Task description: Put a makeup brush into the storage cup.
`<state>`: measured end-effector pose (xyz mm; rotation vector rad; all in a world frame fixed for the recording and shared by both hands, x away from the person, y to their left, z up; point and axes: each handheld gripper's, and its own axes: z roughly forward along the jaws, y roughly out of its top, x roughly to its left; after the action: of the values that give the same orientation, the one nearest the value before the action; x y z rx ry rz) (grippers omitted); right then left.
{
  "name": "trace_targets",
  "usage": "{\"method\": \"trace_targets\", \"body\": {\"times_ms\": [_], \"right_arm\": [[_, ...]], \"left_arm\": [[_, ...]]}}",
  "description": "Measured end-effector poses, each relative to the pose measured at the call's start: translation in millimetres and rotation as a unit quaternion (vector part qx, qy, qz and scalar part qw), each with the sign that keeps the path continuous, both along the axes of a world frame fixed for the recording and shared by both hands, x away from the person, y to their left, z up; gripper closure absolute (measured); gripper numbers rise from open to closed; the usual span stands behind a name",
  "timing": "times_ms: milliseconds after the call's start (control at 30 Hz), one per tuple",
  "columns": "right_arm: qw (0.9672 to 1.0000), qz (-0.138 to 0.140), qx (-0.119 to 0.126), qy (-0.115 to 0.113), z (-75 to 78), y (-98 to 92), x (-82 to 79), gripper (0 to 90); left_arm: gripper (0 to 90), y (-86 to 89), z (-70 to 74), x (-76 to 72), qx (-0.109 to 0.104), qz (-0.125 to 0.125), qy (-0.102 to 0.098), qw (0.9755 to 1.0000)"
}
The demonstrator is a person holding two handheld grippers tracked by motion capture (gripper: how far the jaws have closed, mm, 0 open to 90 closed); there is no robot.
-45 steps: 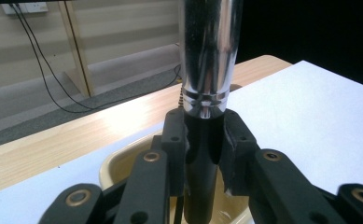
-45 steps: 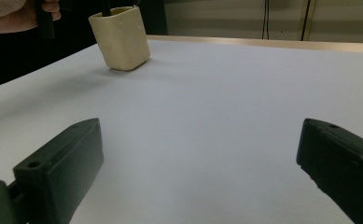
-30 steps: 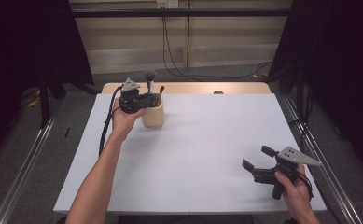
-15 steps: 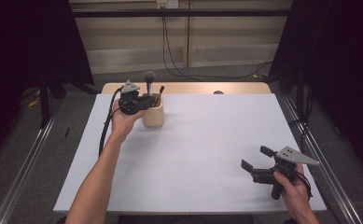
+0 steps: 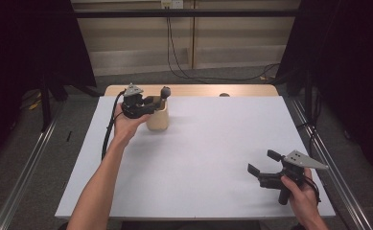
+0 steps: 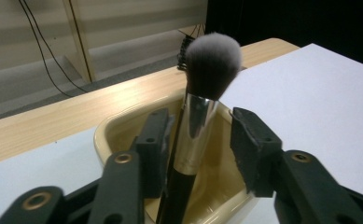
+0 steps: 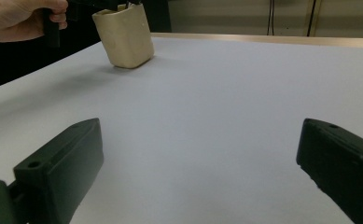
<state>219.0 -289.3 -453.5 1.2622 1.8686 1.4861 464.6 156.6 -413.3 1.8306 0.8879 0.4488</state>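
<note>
**Brush standing in the cup, left tool letting go**

Toward the upper left of the high view, my left tool (image 5: 151, 102) sits at the mouth of the cream cup (image 5: 157, 117), and the makeup brush (image 6: 195, 121) stands in that cup with its handle down and its grey bristle head up. Through the left gripper view I see the jaws on either side of the shiny metal ferrule: they have just been opening, the brush is between them, one pad close against the handle and the other clearly off it, so I read the grip as released.

I judge the brush to be light and stiff along the handle, with a smooth, probably slippery ferrule and soft bristles that would crush or splay if pinched. If I take it again, I would clamp on the black handle just below the ferrule, never on the head. The cup looks light too, likely plastic, and could tip if I drag the brush sideways against its rim.

At the lower right of the high view, my right tool (image 5: 265, 168) rests over the white surface (image 5: 213, 158), jaws wide apart and holding nothing, well apart from the cup.
</note>
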Motion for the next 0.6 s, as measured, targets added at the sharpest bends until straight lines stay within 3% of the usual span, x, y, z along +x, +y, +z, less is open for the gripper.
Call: {"method": "trace_targets", "body": {"times_ms": [300,600], "right_arm": [[1.0,0.001,-0.001,0.001,-0.7,0.3,1.2,0.1],[1.0,-0.002,0.001,-0.003,-0.9,0.9,3.1,0.1]], "left_arm": [[42.3,4.4,2.7,-4.7,-0.009,0.0,-0.006,0.9999],[22.6,8.7,7.4,-13.3,-0.023,-0.004,-0.007,0.9997]]}}
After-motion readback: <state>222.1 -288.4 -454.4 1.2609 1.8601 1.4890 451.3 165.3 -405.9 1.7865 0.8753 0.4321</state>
